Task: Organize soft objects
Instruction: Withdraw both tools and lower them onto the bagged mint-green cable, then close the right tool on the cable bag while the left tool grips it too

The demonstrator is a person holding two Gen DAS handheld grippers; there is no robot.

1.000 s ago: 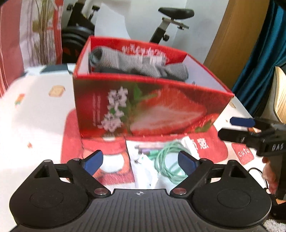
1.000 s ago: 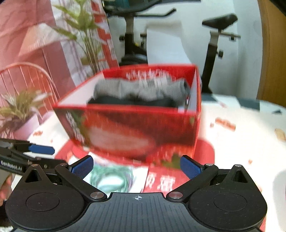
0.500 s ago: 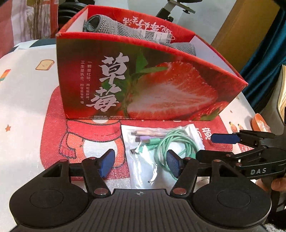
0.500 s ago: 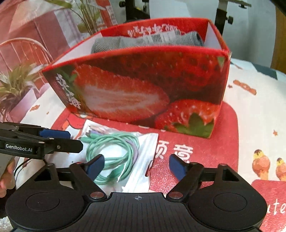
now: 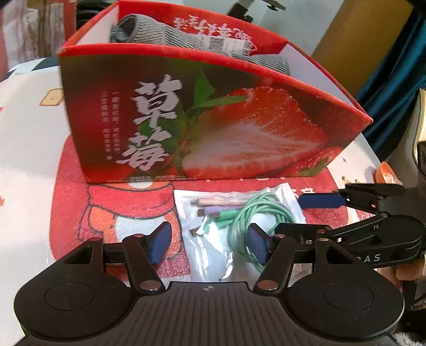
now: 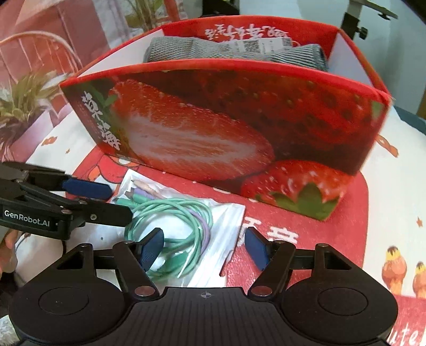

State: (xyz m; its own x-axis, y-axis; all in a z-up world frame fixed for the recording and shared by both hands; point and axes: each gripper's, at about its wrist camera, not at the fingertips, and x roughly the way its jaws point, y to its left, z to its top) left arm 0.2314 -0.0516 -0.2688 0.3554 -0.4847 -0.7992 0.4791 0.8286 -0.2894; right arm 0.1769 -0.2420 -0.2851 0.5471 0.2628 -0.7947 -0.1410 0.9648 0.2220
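— Where lying, bag of cables?
— Flat on mat, just in front of box.
— Left claw?
— Half spread over bag's near edge, pinching nothing.
— Right claw?
— Closing around bag, pads not pressing.
— Grey cloth?
— Inside box.

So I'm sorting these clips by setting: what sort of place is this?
Most likely a room in a home, not a lab. A strawberry-printed box sits on a cartoon-print table cover, with an exercise bike and a potted plant behind it.
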